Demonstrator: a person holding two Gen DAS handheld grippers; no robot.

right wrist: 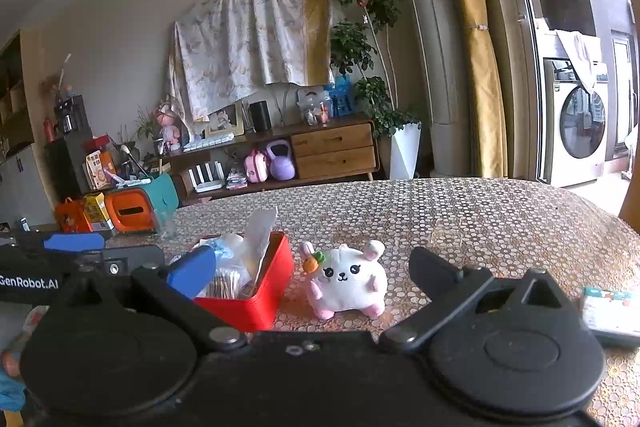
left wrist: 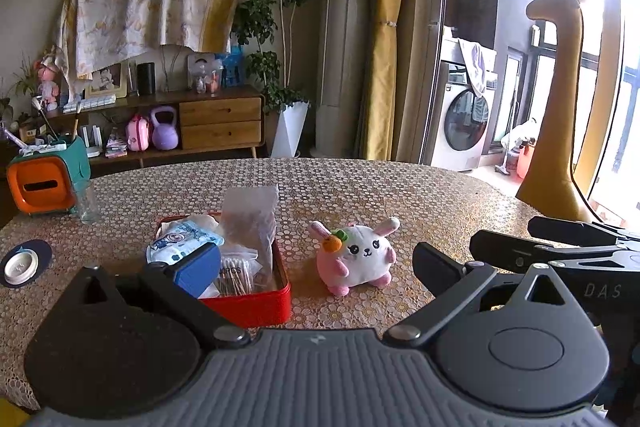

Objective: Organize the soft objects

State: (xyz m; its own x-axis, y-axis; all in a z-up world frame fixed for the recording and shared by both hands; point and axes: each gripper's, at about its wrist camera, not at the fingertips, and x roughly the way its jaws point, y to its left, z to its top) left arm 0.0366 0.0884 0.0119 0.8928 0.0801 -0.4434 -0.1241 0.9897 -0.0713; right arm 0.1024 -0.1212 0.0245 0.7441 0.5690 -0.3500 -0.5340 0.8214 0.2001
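A small white and pink plush bunny (left wrist: 356, 257) with an orange carrot sits upright on the patterned table; it also shows in the right wrist view (right wrist: 346, 279). To its left stands a red tin box (left wrist: 256, 301) (right wrist: 256, 303) holding a blue-printed packet (left wrist: 182, 237), a clear bag and cotton swabs (left wrist: 236, 277). My left gripper (left wrist: 312, 267) is open and empty, low over the near table edge, with the bunny between its fingers further ahead. My right gripper (right wrist: 308, 275) is open and empty, likewise facing the bunny.
An orange and teal tissue holder (left wrist: 44, 183) and a clear glass (left wrist: 86, 203) stand at the table's far left. A white lid on a dark coaster (left wrist: 22, 265) lies left. A flat packet (right wrist: 608, 311) lies right of my right gripper. A giraffe figure (left wrist: 560, 99) stands beyond the table.
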